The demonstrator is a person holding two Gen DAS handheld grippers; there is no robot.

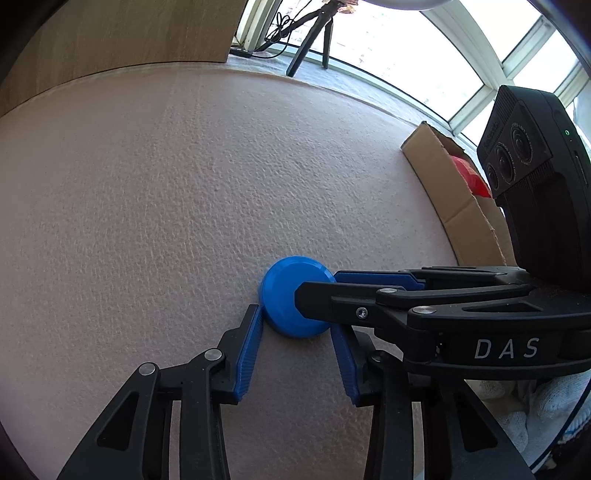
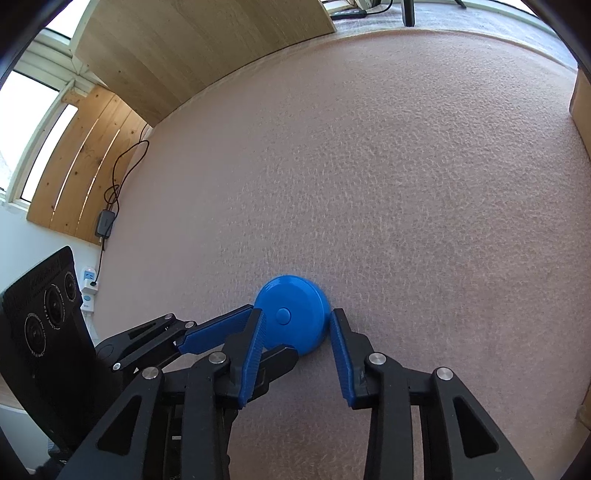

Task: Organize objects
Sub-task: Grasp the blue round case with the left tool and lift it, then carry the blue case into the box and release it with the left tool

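Note:
A round blue disc [image 1: 284, 291] [image 2: 291, 314] lies flat on the pink carpet [image 1: 166, 184]. My left gripper [image 1: 295, 321] is open, and its blue fingertips flank the disc's near half on the left and right. My right gripper [image 1: 316, 283] reaches in from the right in the left wrist view. Its near black finger overlaps the disc's right side. In the right wrist view the right gripper [image 2: 296, 315] is open, with its fingertips close against the disc's rim on both sides. The left gripper [image 2: 275, 330] comes in there from the left. I cannot tell whether any finger presses on the disc.
An open cardboard box [image 1: 443, 184] holding something red [image 1: 469, 173] stands at the right, its edge [image 2: 581, 103] showing. A wooden panel [image 1: 129, 33] [image 2: 203, 48] borders the far carpet. A tripod [image 1: 314, 33] stands by the windows. A power adapter [image 2: 105, 223] with cable lies left. A white-gloved hand [image 1: 535, 406] holds the right gripper.

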